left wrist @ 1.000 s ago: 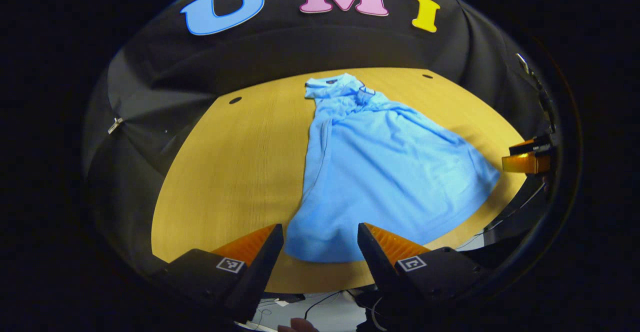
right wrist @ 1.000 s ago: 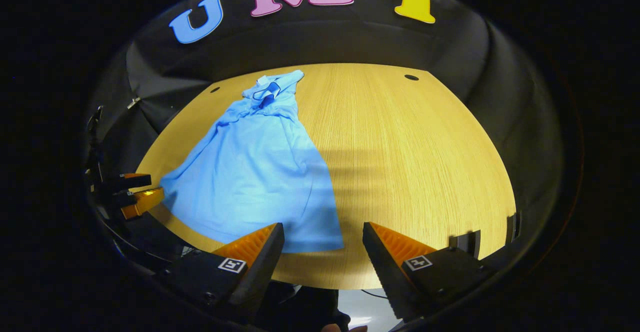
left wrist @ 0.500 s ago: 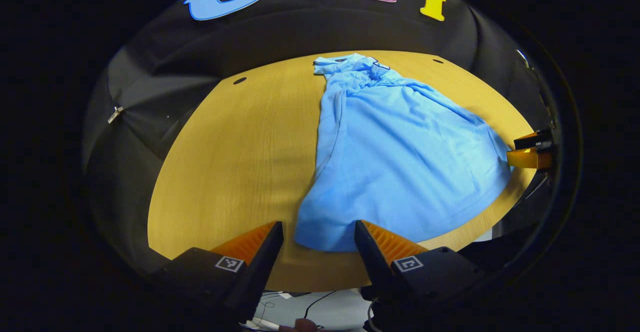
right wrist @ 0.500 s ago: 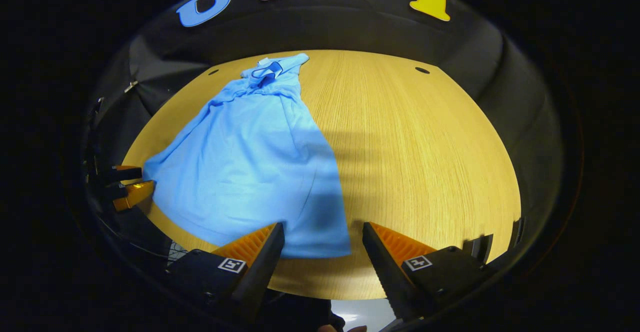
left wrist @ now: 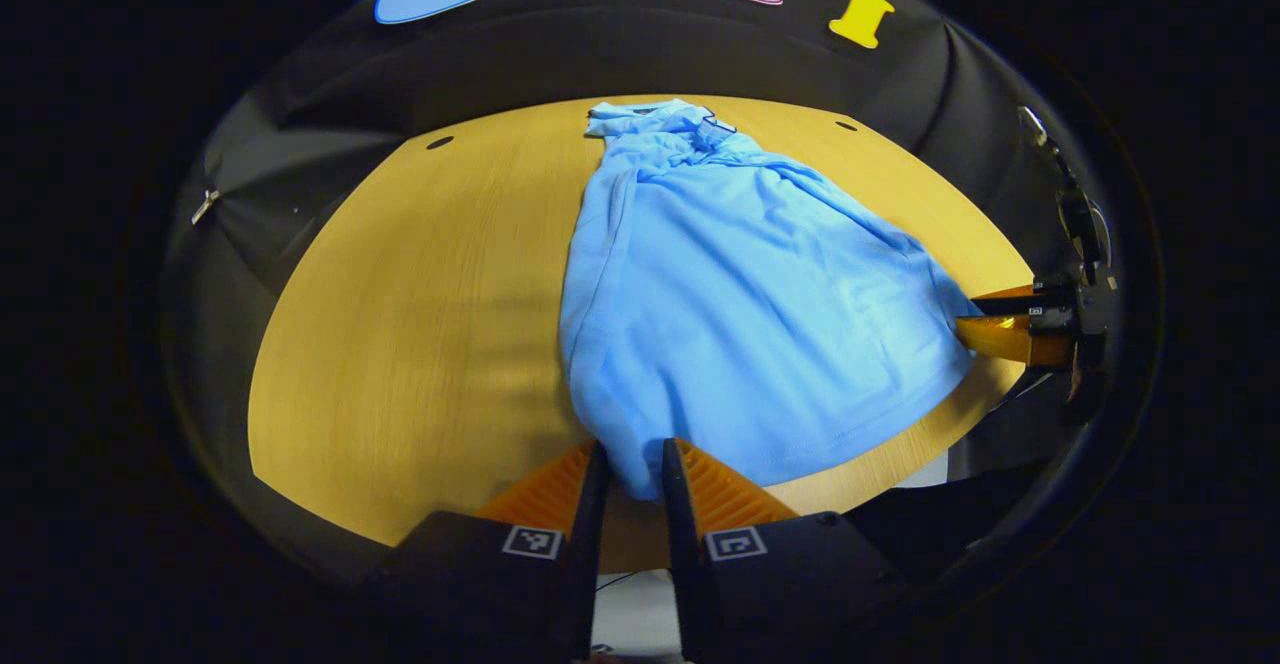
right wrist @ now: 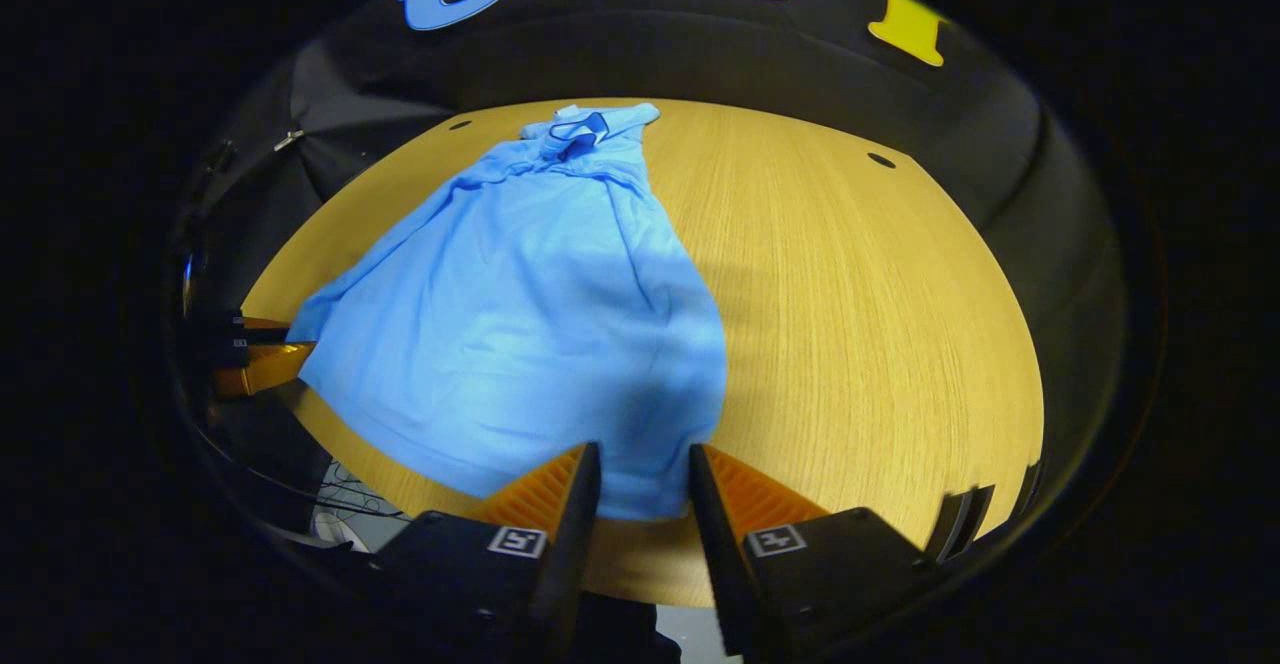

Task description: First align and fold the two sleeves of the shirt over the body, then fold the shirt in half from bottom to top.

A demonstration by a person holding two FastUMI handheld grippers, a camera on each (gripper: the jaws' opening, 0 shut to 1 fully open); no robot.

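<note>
Left gripper view, shirt [left wrist: 740, 314] hem between left gripper [left wrist: 633, 464]

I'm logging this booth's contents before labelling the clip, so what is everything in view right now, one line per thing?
light blue short-sleeved polo shirt: one, light blue, lying on the table with its collar at the far end, sleeves already folded in, hem at the near edge.
round wooden table: one, yellow-tan wood grain, under the shirt, with small dark holes near its far rim.
black cloth wall: one, black, behind and around the table.
left gripper: one, at the shirt's near-left hem corner, fingers nearly closed with the cloth between them.
right gripper: one, at the near-right hem corner, fingers narrowed around the cloth, gap remaining.
</note>
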